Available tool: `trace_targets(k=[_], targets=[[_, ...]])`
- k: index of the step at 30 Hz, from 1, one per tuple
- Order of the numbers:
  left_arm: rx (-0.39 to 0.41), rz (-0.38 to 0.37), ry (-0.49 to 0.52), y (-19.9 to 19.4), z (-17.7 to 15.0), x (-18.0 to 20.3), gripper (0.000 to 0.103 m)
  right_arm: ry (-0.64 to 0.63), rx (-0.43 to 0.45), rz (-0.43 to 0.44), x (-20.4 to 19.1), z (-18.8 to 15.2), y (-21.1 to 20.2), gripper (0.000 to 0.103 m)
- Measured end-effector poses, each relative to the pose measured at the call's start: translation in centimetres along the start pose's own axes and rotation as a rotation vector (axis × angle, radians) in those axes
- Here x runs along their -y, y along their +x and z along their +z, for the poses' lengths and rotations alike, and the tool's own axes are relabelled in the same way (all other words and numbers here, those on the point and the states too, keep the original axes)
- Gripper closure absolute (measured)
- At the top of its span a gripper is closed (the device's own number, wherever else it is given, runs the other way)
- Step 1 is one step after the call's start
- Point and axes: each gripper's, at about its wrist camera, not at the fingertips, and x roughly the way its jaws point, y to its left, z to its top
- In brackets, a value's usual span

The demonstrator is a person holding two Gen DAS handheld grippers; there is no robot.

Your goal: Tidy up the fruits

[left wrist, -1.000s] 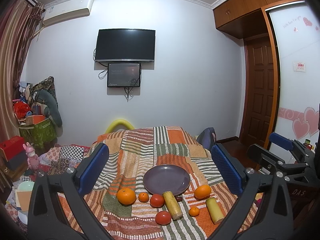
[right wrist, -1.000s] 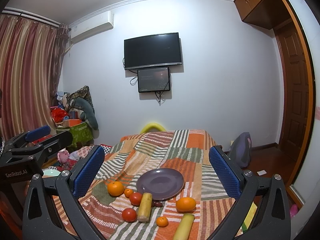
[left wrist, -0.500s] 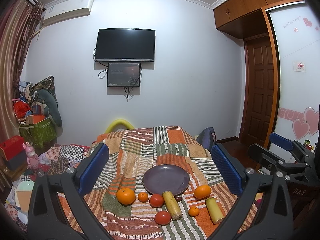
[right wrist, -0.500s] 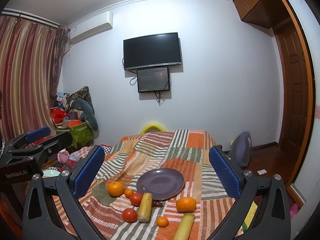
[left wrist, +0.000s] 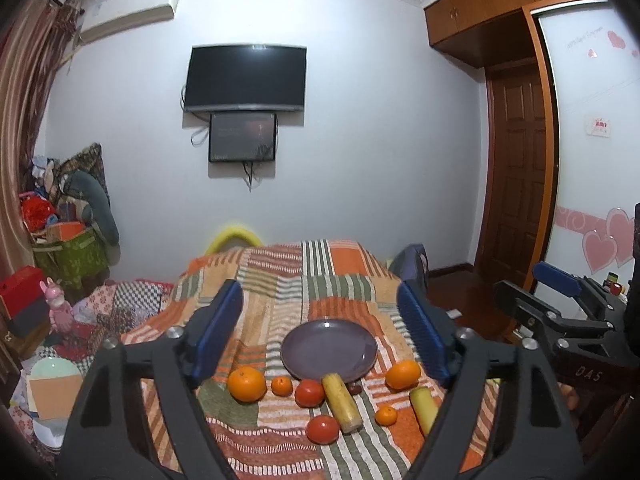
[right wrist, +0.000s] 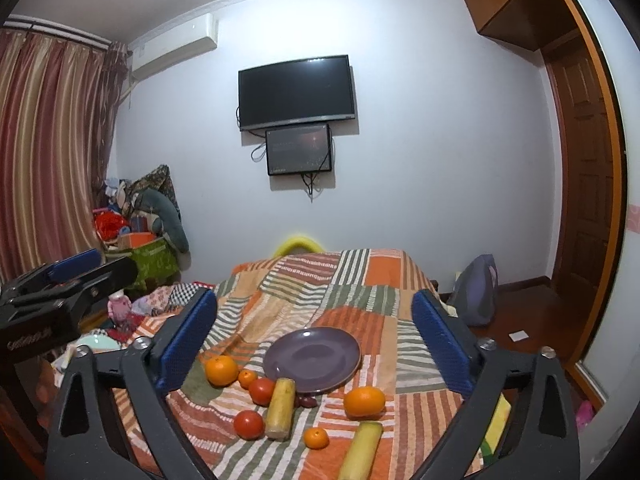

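Note:
A purple plate [left wrist: 329,349] [right wrist: 312,358] lies bare on a striped patchwork cloth. In front of it sit large oranges [left wrist: 247,384] [left wrist: 403,374], small tangerines [left wrist: 281,385] [left wrist: 386,415], two tomatoes [left wrist: 309,393] [left wrist: 323,429], a small dark fruit [left wrist: 354,389] and two yellow-green cylinders [left wrist: 342,402] [left wrist: 424,403]. My left gripper [left wrist: 324,334] hovers above the fruit, jaws closing with nothing between them. My right gripper [right wrist: 316,344] hangs likewise over the plate, jaws closing, nothing between them. The right gripper [left wrist: 560,312] also shows at the left wrist view's right edge.
The cloth-covered table [left wrist: 280,280] ends toward a white wall with a TV [left wrist: 246,79]. Clutter, a green box [left wrist: 70,258] and a pink toy [left wrist: 59,306] stand at the left. A bag [right wrist: 478,296] and a wooden door [left wrist: 516,176] are on the right.
Both grippers' blue pads have moved inward, the left pair more than the right. The fruit and plate lie where they were.

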Motion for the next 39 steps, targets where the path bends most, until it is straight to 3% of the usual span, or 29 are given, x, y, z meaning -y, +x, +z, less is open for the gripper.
trace_targets(k=[9,21,28,39], targets=[[-0.146,-0.012,-0.037,4.1,-1.6,-2.1,0.042,0.001,-0.095,-0.001,1.7,-1.6,1.8,0.030],[-0.314,0.021,-0.055,10.3,-5.2,-4.8,0.045,0.049,-0.279,-0.026,4.9,-4.8,5.6,0.043],[-0.438,-0.030,-0.044,14.4,-7.5,-3.7,0.046,0.109,-0.471,-0.035,7.3,-8.0,8.7,0.062],[-0.651,-0.110,-0.044,20.3,-12.2,-1.3,0.046,0.187,-0.633,-0.008,8.6,-11.8,10.7,0.062]])
